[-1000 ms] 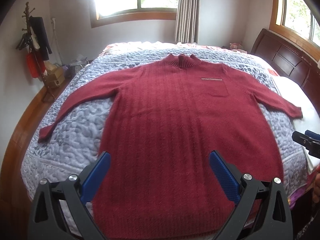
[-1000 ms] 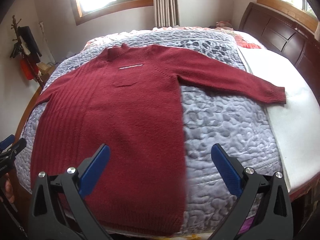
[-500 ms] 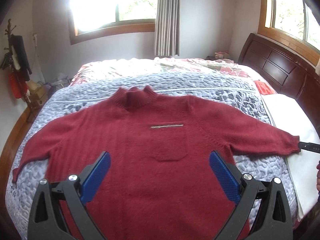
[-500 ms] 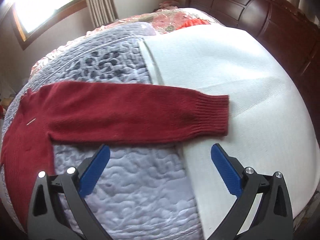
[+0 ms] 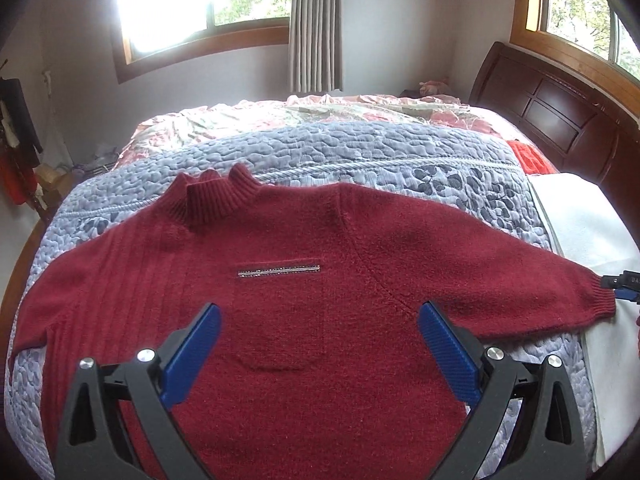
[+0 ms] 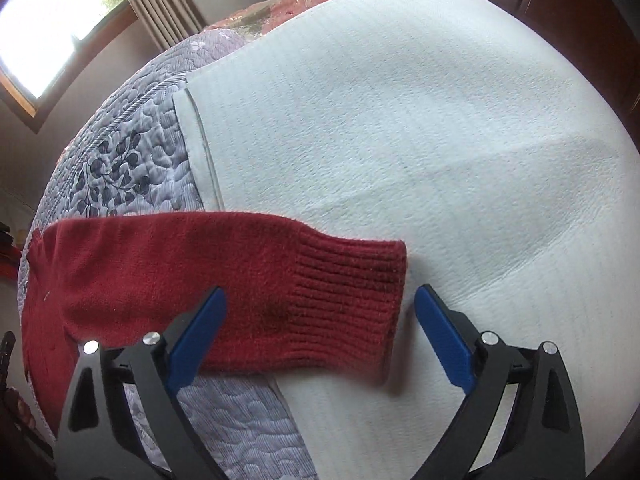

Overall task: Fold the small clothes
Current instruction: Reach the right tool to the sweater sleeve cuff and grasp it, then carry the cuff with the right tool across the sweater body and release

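In the left wrist view, I am holding my left gripper (image 5: 318,354) above the chest of the red sweater (image 5: 280,300), its blue fingers (image 5: 192,354) spread wide and gripping nothing. The sweater is lying flat and face up on the grey-blue quilt (image 5: 360,156) that is covering the bed. Its ribbed turtleneck collar (image 5: 216,198) is pointing away from me, toward the floral blanket (image 5: 320,110) on the far side of the quilt. A thin silver trim (image 5: 279,271) is sitting across the sweater's chest, just beyond my fingers, with the pocket below it lying between them. The sweater's right-hand sleeve (image 5: 500,280) is stretching out over the quilt's edge, and its cuff is ending on the white sheet (image 5: 580,216). The tip of my right gripper (image 5: 624,287) is showing just beside that cuff. The dark wooden headboard (image 5: 560,108) is standing beyond the sheet.

In the right wrist view, my right gripper (image 6: 320,344) is hovering low over the sleeve's ribbed cuff (image 6: 348,292), its blue fingers (image 6: 444,344) spread wide on either side of it and not closing on it. The cuff is resting on the white sheet (image 6: 400,120), while the sleeve (image 6: 160,272) is running back across the quilt (image 6: 120,152) toward the sweater's body.
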Available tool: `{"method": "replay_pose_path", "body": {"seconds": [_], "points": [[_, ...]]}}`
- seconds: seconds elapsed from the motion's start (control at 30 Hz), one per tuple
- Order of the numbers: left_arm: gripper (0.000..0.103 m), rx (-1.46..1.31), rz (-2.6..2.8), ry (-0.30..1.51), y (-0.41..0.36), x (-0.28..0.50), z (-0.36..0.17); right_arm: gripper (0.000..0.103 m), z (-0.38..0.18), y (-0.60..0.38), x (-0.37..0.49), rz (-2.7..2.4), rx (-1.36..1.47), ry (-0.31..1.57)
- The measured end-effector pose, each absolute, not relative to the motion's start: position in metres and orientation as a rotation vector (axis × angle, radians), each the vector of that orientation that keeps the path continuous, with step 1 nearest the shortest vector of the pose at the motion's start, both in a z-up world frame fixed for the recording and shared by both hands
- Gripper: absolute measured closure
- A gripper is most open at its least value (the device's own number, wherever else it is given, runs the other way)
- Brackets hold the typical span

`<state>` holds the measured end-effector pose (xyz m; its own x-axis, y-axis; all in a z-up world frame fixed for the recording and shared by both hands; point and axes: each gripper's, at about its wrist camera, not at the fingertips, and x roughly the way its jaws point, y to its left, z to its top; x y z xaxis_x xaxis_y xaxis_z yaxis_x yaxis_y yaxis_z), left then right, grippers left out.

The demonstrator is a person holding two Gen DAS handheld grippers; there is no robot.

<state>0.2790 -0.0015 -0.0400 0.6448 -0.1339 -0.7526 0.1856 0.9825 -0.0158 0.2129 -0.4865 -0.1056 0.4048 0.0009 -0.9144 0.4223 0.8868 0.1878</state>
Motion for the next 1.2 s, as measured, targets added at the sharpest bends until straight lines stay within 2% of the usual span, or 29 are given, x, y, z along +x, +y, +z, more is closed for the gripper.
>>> {"method": "replay_pose_path", "body": {"seconds": [0.13, 0.2, 0.27, 0.53, 0.87, 1.03, 1.2], "points": [[0.004, 0.065, -0.15, 0.858, 0.011, 0.282, -0.048, 0.049, -0.107, -0.489, 0.217, -0.301, 0.382, 1.131], [0.004, 0.066, -0.143, 0.867, 0.017, 0.283, -0.052, 0.079, -0.108, -0.489, 0.218, -0.323, 0.35, 1.142], [0.004, 0.066, -0.132, 0.878, 0.025, 0.284, -0.056, 0.092, -0.11, -0.488, 0.218, -0.297, 0.368, 1.152], [0.004, 0.041, -0.067, 0.9, 0.074, 0.288, -0.06, 0.094, -0.064, -0.43, 0.226, -0.185, 0.274, 1.045], [0.004, -0.02, 0.015, 0.911, 0.153, 0.285, -0.059, 0.094, 0.01, -0.241, 0.276, 0.197, 0.147, 0.926], [0.004, -0.022, 0.033, 0.904, 0.181, 0.279, -0.059, 0.094, 0.02, -0.141, 0.299, 0.363, 0.099, 0.914], [0.004, -0.034, 0.052, 0.906, 0.208, 0.277, -0.061, 0.094, 0.004, -0.059, 0.318, 0.49, 0.08, 0.954]]}}
